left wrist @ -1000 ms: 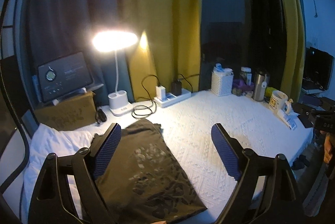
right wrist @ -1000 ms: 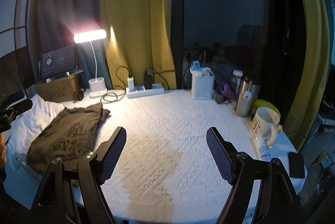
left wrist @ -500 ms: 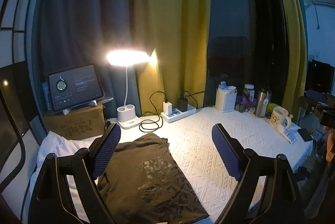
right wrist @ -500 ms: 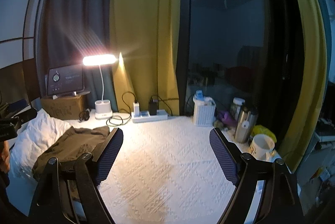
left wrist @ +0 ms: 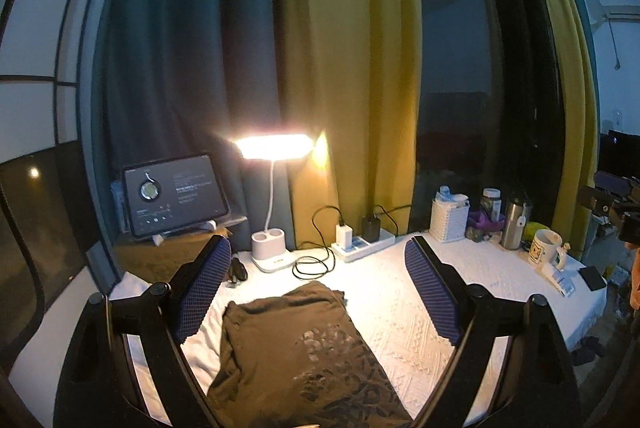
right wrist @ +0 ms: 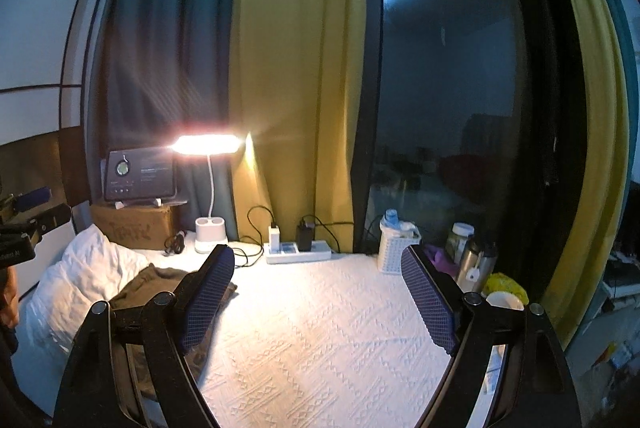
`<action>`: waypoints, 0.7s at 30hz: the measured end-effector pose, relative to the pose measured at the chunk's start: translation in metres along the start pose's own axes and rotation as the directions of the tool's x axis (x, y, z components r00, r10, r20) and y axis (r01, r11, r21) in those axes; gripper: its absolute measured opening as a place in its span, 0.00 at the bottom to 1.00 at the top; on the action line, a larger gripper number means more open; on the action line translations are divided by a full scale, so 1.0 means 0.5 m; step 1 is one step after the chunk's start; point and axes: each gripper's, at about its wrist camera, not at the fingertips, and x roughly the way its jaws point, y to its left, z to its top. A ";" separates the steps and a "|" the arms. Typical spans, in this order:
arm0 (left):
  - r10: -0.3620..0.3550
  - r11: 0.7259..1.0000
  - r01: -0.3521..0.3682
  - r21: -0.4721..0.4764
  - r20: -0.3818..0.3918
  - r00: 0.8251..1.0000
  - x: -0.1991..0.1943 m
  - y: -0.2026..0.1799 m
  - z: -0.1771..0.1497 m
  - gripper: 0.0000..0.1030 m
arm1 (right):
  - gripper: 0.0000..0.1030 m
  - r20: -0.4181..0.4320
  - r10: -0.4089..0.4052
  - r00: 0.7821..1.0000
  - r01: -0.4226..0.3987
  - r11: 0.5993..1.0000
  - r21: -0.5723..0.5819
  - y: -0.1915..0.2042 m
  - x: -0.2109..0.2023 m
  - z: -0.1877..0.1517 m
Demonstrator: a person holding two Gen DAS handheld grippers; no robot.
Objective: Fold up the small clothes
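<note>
Both tools gape empty: left tool [left wrist: 316, 288] hangs over the olive printed T-shirt [left wrist: 296, 352] at lower centre, long axis running away; right tool [right wrist: 318, 298] sees it lower left, farther.

Each handheld gripper, the left gripper [left wrist: 318, 292] and the right gripper [right wrist: 318, 298], had two glossy black plastic linkage arms joined by round silver-grey pivot screws. Their fingers [left wrist: 202, 290] carried long, dark blue pads [right wrist: 428, 304] with a fine grid texture. A sliver of orange-toned skin [left wrist: 634, 284] showed at the frame edge.
</note>
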 end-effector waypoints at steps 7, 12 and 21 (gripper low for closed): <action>0.045 0.999 -0.045 -0.018 0.024 0.999 -0.016 0.021 0.010 0.86 | 0.85 0.028 0.004 1.000 -0.003 1.000 -0.027 0.014 -0.013 0.030; 0.066 0.997 -0.065 -0.032 0.023 0.998 -0.027 0.033 0.011 0.86 | 0.88 0.039 0.022 0.999 -0.021 0.999 -0.032 0.023 -0.015 0.038; 0.074 0.995 -0.073 -0.075 0.013 0.997 -0.029 0.058 0.002 0.99 | 1.00 0.016 0.038 0.999 -0.038 0.999 -0.034 0.034 0.001 0.036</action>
